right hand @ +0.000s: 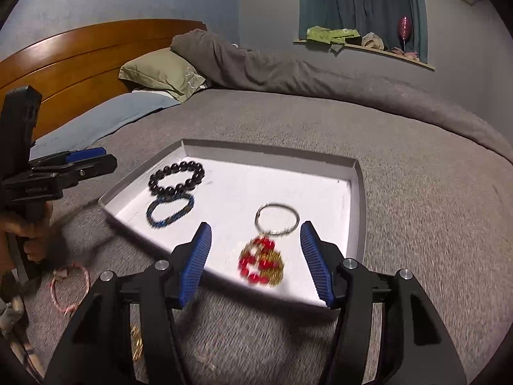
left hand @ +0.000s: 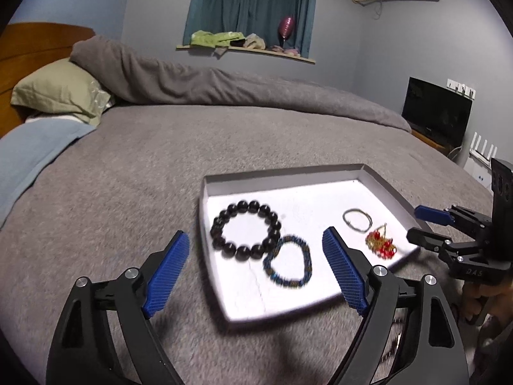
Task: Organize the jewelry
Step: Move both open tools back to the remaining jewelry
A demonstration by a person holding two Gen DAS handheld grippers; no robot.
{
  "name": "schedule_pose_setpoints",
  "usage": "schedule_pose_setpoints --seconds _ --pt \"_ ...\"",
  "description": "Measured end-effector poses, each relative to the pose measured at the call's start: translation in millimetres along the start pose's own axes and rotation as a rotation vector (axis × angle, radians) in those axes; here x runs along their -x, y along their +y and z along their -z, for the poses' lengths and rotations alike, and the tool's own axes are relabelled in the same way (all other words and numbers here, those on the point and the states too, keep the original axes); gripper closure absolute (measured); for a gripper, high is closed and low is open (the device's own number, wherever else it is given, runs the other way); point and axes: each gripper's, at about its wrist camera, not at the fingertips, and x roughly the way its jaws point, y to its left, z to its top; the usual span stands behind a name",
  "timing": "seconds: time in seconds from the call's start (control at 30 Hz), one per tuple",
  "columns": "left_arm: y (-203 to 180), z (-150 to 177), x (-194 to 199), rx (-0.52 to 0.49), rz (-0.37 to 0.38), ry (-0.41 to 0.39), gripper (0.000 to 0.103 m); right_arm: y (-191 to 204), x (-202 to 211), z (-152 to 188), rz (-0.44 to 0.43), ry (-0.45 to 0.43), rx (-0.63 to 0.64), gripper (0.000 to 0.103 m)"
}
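A shallow white tray (left hand: 320, 176) (right hand: 356, 199) lies on the grey bed. In it are a black bead bracelet (left hand: 246, 229) (right hand: 177, 176), a blue bead bracelet (left hand: 287, 261) (right hand: 170, 210), a thin silver bangle (left hand: 357, 220) (right hand: 277, 218) and a red and gold bead piece (left hand: 381, 244) (right hand: 261, 264). My left gripper (left hand: 256, 240) (right hand: 96, 157) is open and empty above the tray's near left part. My right gripper (right hand: 256, 227) (left hand: 420, 223) is open and empty over the red and gold piece.
A pink string bracelet (right hand: 69, 292) and a small gold piece (right hand: 137, 341) lie on the blanket near the tray's front. A green pillow (left hand: 57, 91) and a rolled grey duvet (left hand: 224, 86) lie at the bed's far side. A wooden headboard (right hand: 80, 61) stands behind.
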Motion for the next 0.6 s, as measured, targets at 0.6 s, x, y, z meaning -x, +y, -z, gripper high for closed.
schedule_pose_setpoints --seconds 0.6 --pt "42.9 62.0 53.0 0.076 0.062 0.070 0.018 2.7 31.9 43.6 0.000 0.054 -0.044 0.044"
